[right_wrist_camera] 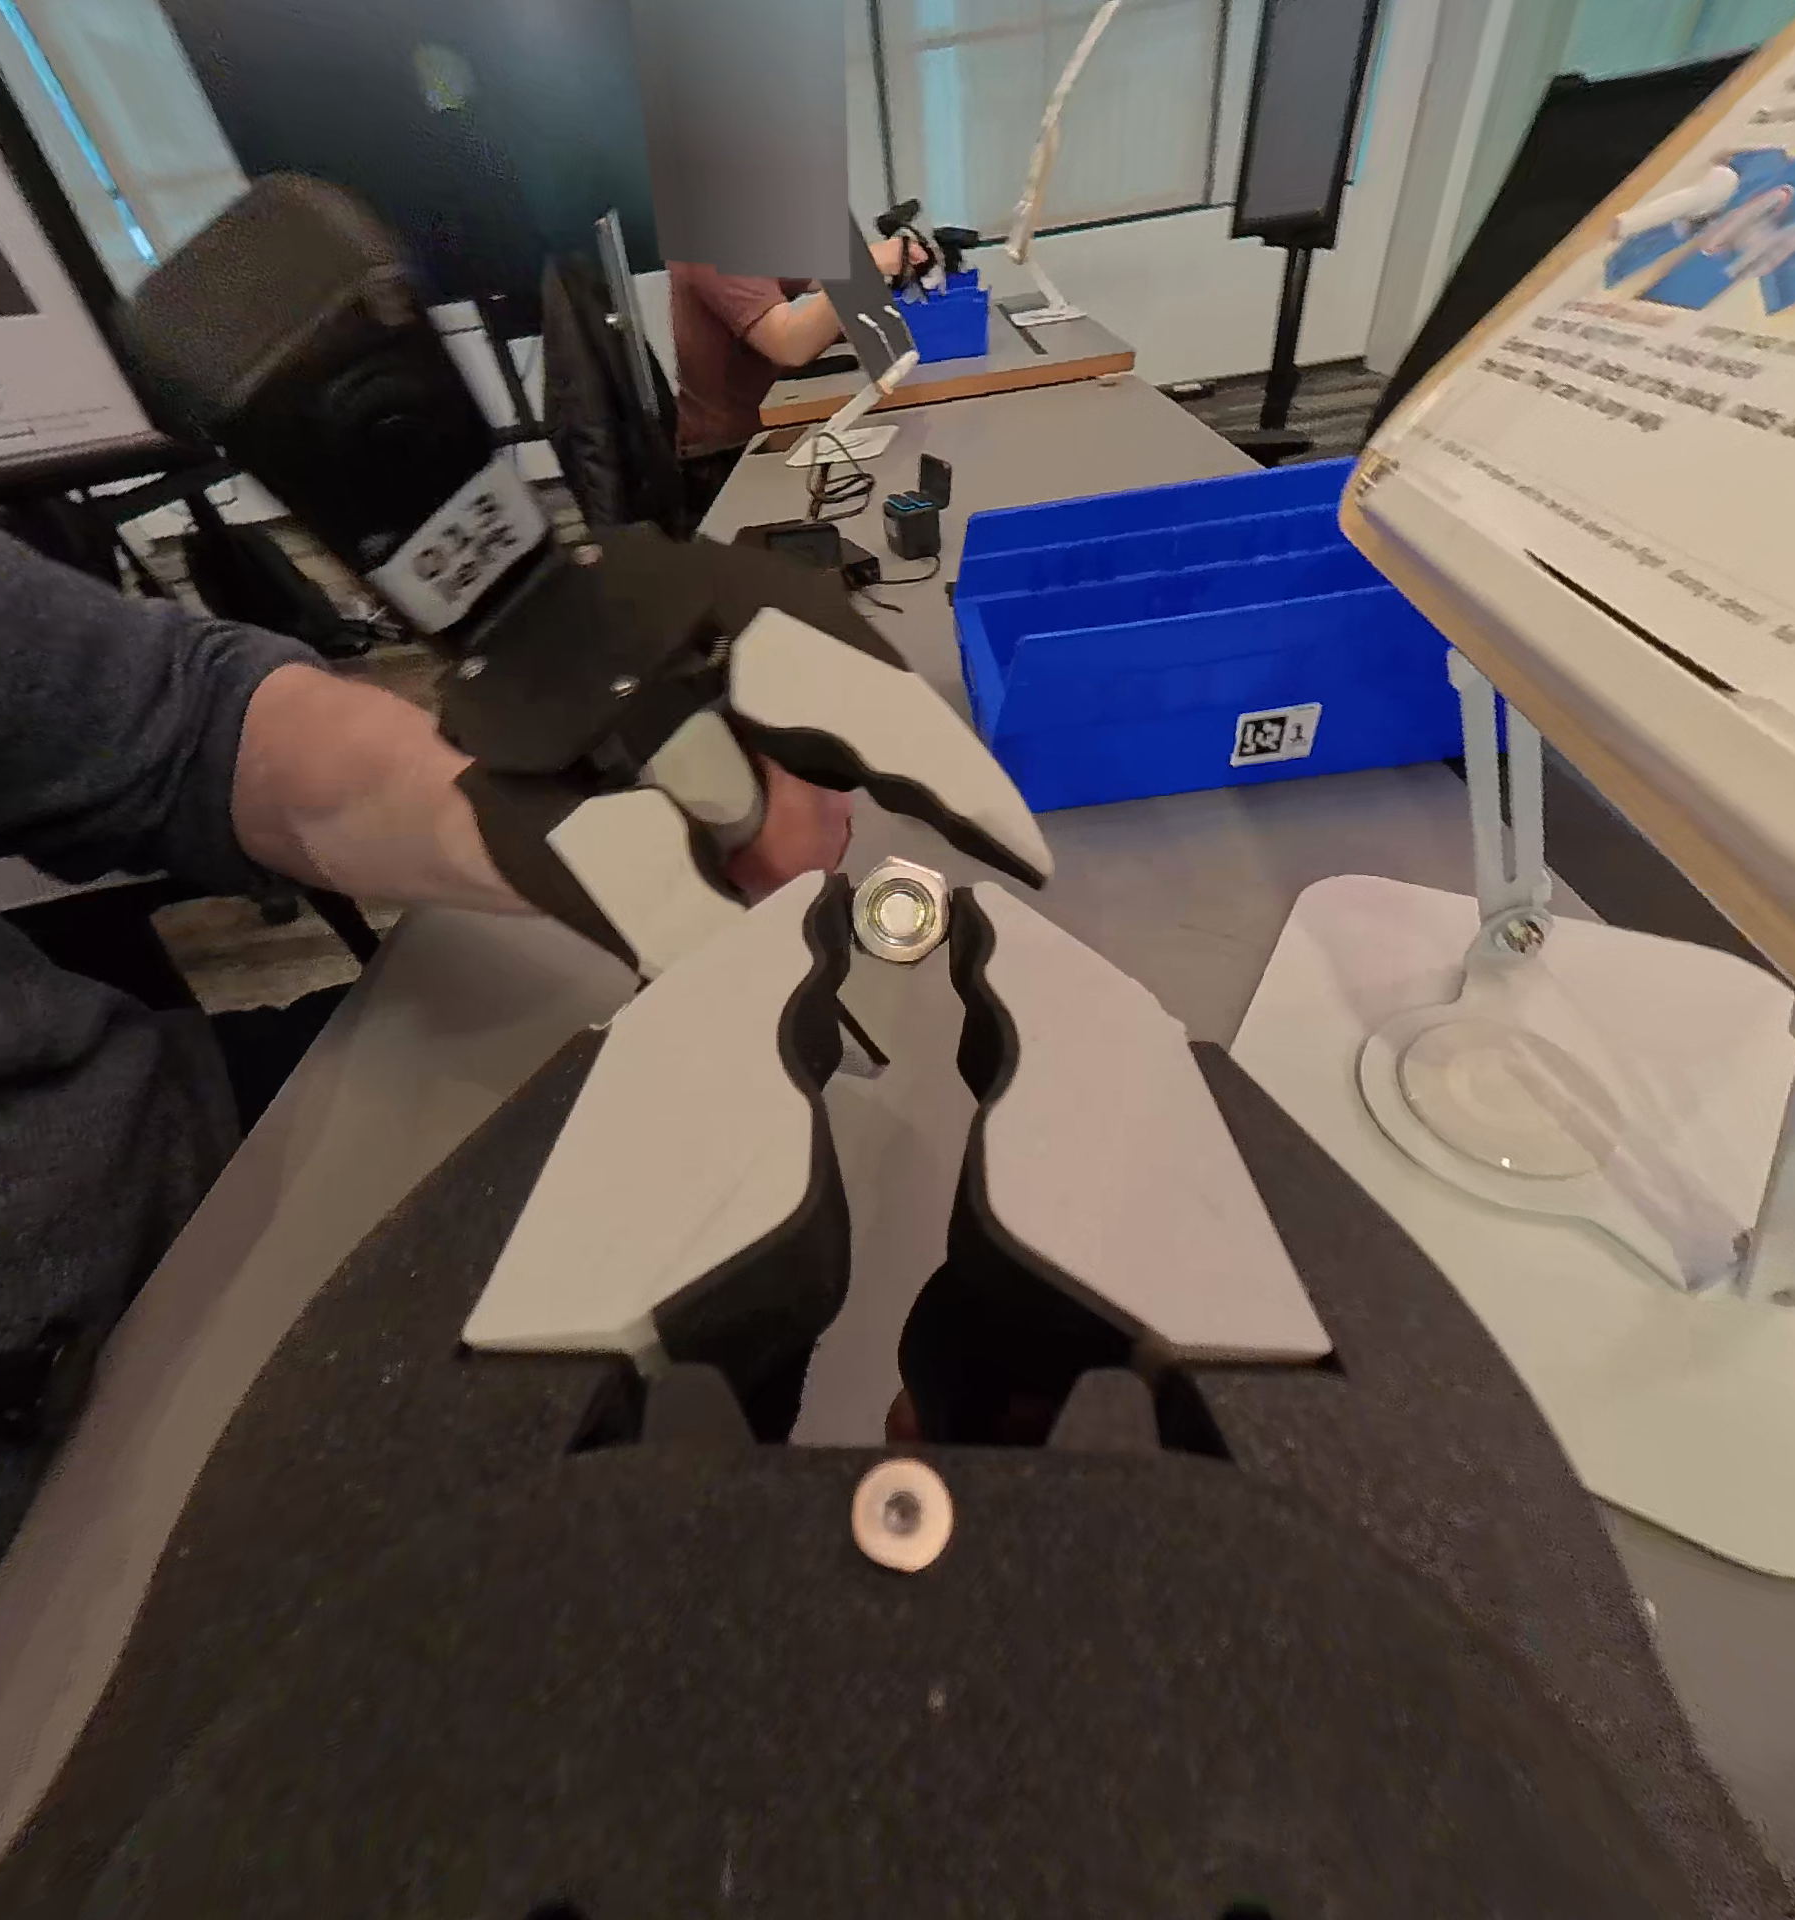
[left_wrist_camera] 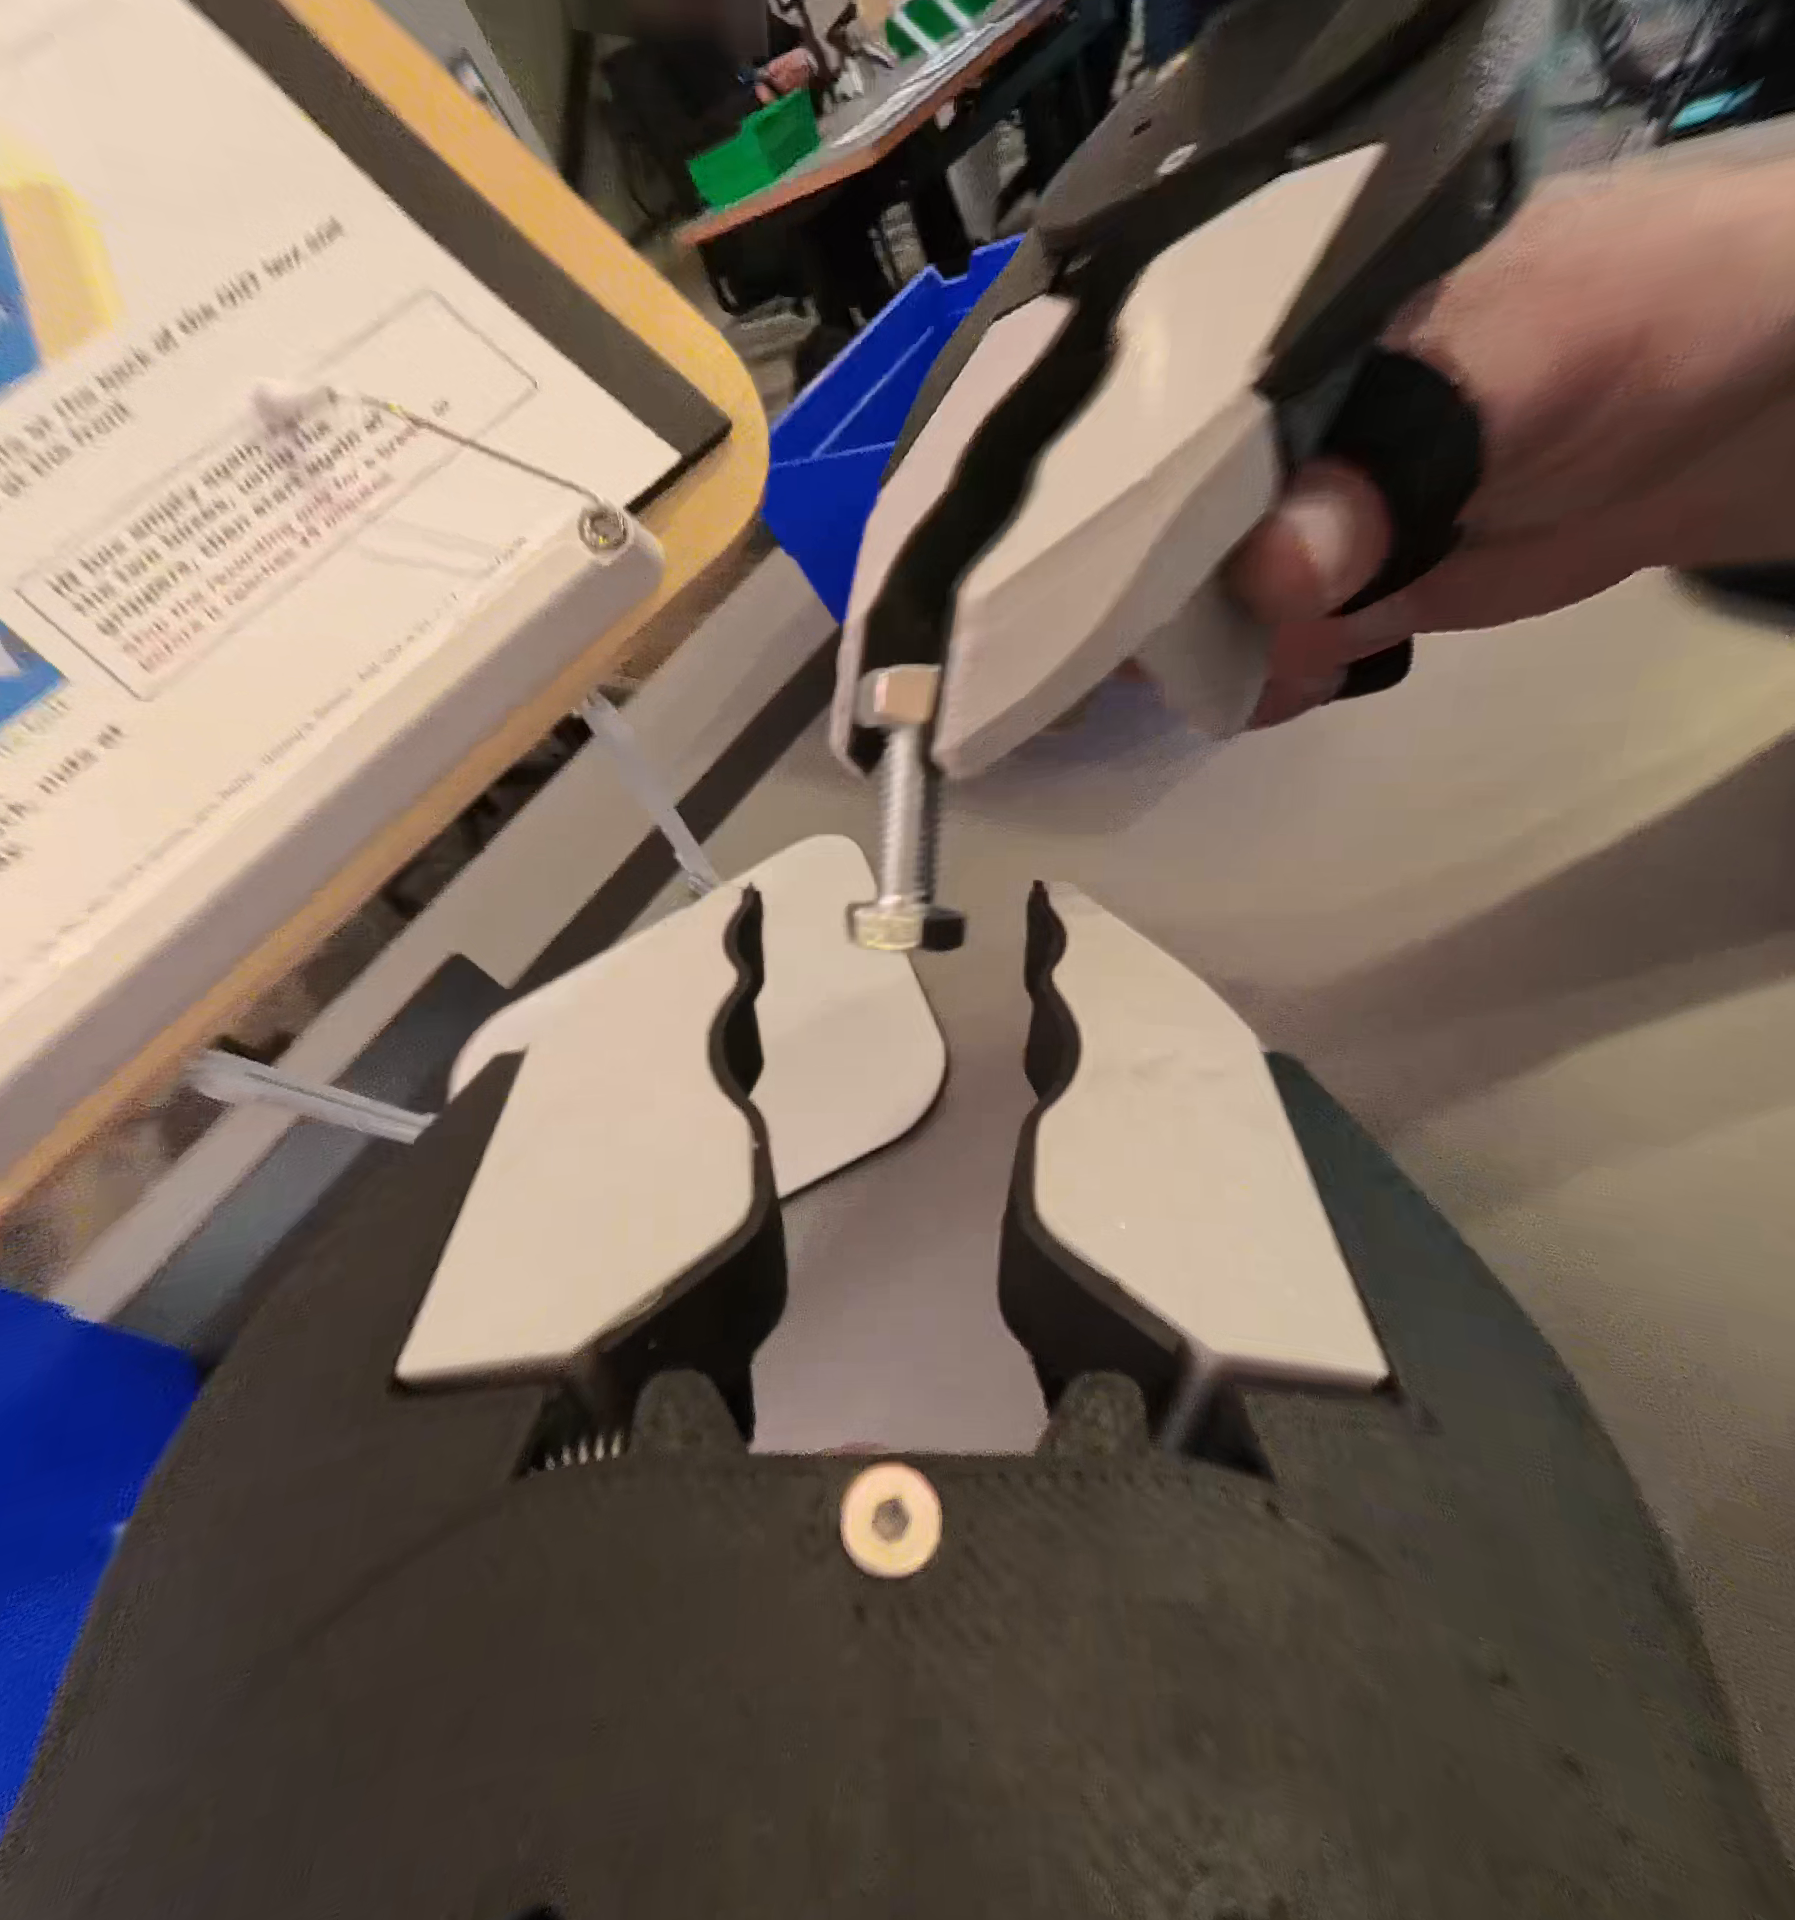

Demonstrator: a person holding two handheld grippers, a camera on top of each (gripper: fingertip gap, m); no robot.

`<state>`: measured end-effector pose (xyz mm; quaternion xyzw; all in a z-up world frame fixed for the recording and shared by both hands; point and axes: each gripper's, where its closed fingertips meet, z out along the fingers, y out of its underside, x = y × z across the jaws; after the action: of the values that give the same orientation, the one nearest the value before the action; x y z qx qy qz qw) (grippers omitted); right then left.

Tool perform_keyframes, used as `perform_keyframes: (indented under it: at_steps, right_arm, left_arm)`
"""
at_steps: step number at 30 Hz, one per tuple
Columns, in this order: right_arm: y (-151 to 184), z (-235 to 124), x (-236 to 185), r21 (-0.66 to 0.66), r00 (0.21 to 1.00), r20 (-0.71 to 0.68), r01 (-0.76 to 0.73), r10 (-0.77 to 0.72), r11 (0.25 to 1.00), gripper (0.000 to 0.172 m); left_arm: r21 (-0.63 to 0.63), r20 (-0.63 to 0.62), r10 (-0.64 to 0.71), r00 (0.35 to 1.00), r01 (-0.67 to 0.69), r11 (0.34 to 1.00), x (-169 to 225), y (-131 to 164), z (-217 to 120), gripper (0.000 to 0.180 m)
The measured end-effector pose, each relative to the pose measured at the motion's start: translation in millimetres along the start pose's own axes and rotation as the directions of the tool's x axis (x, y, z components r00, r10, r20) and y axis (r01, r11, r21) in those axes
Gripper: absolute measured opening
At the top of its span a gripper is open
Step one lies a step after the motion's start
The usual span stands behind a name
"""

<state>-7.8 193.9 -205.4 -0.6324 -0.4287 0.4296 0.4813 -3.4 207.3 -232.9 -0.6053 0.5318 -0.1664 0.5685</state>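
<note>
A silver bolt [left_wrist_camera: 905,821] hangs upright over the grey table [left_wrist_camera: 1495,987]. My right gripper [left_wrist_camera: 898,727] comes in from the upper right and is shut on the hex nut [left_wrist_camera: 898,694] at the bolt's top end. In the right wrist view the nut [right_wrist_camera: 898,912] sits pressed between both pads of that gripper [right_wrist_camera: 898,906]. My left gripper [left_wrist_camera: 893,899] is open. Its tips stand on either side of the bolt's hex head [left_wrist_camera: 888,925] with clear gaps, touching nothing. The left gripper's spread fingers [right_wrist_camera: 872,727] also show in the right wrist view, just behind the nut.
A tilted board with a printed sheet [left_wrist_camera: 249,520] stands at the left on a white base [right_wrist_camera: 1495,1091]. A blue bin [right_wrist_camera: 1184,644] sits behind the grippers on the table. A person [right_wrist_camera: 737,332] sits at a farther table with another blue bin. Left and right tips are no more than a few centimetres apart.
</note>
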Motion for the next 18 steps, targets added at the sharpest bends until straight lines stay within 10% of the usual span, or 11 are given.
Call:
perform_keyframes:
  at_steps: [18]
  right_arm:
    - [1.7, 6.1, 3.1, -0.014, 0.998, -0.055, -0.025, 0.024, 1.0, 0.039]
  left_arm:
    - [-0.099, 0.112, 0.15, 0.982, -0.139, 0.985, -4.4, 6.6, 0.6, 0.019]
